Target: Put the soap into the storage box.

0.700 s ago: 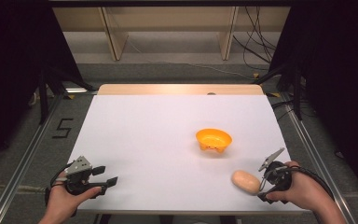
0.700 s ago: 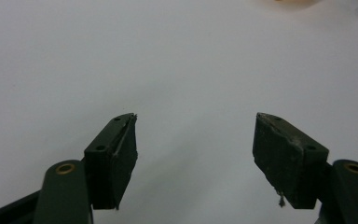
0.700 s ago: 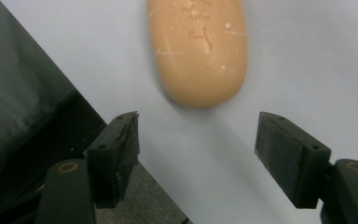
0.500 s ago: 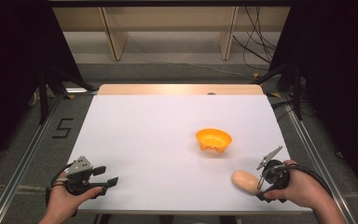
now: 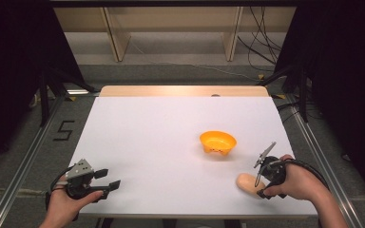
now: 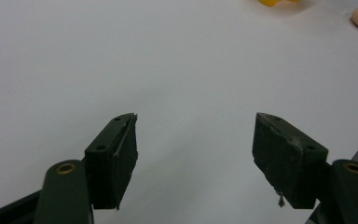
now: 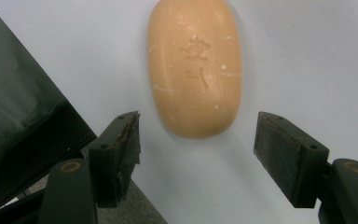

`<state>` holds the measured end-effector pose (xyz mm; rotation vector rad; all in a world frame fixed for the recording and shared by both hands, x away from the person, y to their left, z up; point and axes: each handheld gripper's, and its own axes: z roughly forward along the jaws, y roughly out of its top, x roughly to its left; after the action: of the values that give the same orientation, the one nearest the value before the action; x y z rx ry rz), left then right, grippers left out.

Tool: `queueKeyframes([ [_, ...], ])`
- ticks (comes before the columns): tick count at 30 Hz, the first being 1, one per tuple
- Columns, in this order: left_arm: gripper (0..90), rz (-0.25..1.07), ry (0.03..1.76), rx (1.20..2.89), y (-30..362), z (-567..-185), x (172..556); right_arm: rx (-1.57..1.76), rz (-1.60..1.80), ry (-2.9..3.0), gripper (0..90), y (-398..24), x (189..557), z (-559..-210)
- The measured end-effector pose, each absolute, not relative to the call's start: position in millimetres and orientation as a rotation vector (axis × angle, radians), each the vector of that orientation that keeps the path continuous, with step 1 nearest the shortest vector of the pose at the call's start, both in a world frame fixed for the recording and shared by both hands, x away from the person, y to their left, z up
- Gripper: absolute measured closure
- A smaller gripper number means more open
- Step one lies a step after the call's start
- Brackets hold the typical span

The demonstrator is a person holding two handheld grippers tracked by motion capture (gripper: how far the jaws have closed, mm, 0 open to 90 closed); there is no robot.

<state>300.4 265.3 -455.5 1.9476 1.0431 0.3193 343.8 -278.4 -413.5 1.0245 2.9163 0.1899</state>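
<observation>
The white counter point(image 5: 161, 137) carries an orange bowl point(image 5: 217, 142) and, near its front right edge, the soap bar point(image 7: 195, 65), lying flat just ahead of my right gripper point(image 7: 196, 154), jaws apart and empty. I judge it could skid off that edge if clipped. My left gripper point(image 6: 193, 149) rests gaping, low, pointing across.

An orange bowl point(image 5: 217, 142) sits upright on the white desk point(image 5: 147, 137), right of its middle. Beyond the desk's far edge stands a pale wooden shelf point(image 5: 171, 28), with black cables point(image 5: 261, 47) trailing on the floor point(image 5: 180, 73) at right.
</observation>
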Motion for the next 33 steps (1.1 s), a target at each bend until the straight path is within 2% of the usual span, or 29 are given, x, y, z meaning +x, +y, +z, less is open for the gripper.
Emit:
queueKeyframes([
  [17, 31.1, 0.309, 1.043, 1.931, 265, -454, 300, 0.908, 0.121, 2.993, 30.5, -264, 359, -422],
  [33, 31.1, 0.299, 1.039, 1.939, 267, -454, 301, 0.964, 0.116, 3.019, 27.1, -253, 369, -438],
])
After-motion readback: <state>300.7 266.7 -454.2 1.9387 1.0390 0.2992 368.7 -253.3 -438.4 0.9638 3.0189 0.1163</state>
